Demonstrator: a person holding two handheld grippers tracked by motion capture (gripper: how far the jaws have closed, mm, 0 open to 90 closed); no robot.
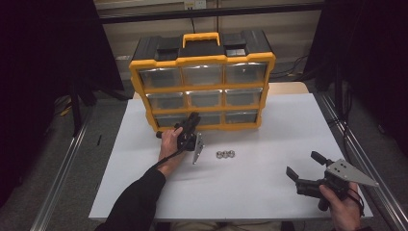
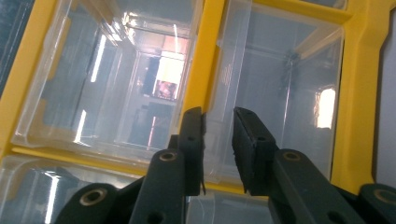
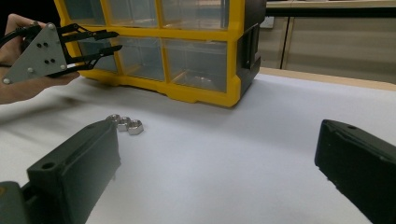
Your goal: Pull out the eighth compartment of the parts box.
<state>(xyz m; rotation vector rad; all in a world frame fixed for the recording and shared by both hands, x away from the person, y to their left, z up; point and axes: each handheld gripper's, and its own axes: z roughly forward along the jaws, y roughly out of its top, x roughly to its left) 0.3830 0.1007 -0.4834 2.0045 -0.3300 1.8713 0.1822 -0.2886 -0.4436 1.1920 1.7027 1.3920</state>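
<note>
A yellow and black drawer organizer point(image 1: 202, 60) with clear drawers stands at the back of the white table. My left gripper point(image 1: 194, 117) is at its bottom row, lying on its side. In the left gripper view the left gripper point(image 2: 218, 140) has its jaws narrowly apart around the edge of a clear drawer point(image 2: 280, 93), beside a yellow divider point(image 2: 201, 70). A gap still shows at one pad. Three metal nuts point(image 1: 224, 154) lie in a row in front of the organizer. My right gripper point(image 1: 302, 163) is held open near the front right, with nothing between its jaws.
The right gripper view looks across the table past the nuts point(image 3: 124, 123) to the organizer point(image 3: 201, 88) and the left gripper point(image 3: 116, 41). The white table top point(image 1: 269, 134) ends at a metal rail point(image 1: 365, 159) on the right. Dark curtains hang at both sides.
</note>
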